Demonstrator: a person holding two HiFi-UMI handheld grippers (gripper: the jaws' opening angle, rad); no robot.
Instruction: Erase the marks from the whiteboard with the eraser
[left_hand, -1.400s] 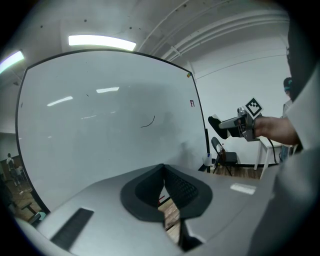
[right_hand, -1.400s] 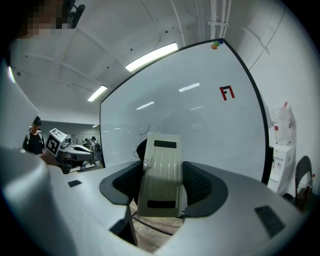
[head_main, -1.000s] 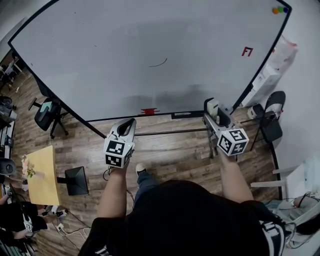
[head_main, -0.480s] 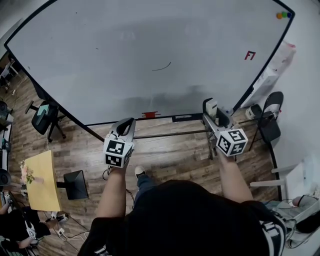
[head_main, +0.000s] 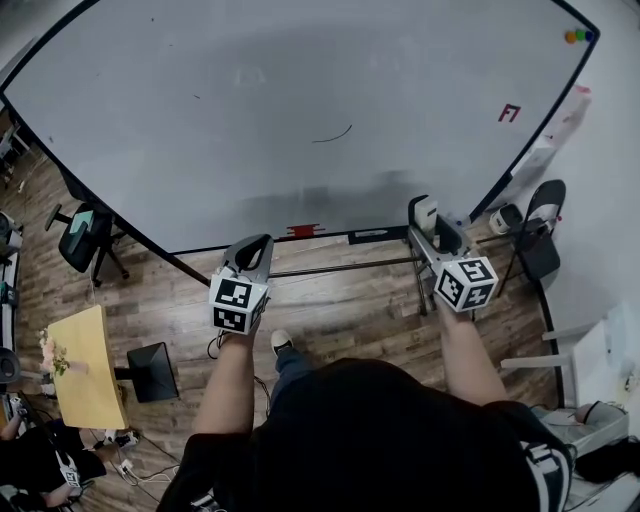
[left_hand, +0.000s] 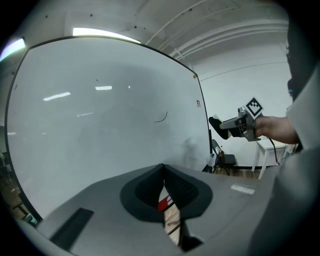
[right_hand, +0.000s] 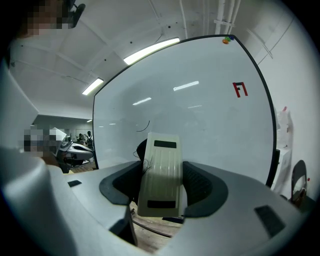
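Right hand-held gripper (head_main: 427, 214) clamps the eraser (right_hand: 160, 172); left hand-held gripper (head_main: 256, 246) closed, empty. The eraser should press flat across the curved mark (head_main: 332, 134).

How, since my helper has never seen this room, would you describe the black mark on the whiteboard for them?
Start with the large whiteboard filling the wall ahead. Near its middle is a short, thin curved stroke, rising to the right. It is the only black curve there; the red mark sits far right and the coloured dots top right.
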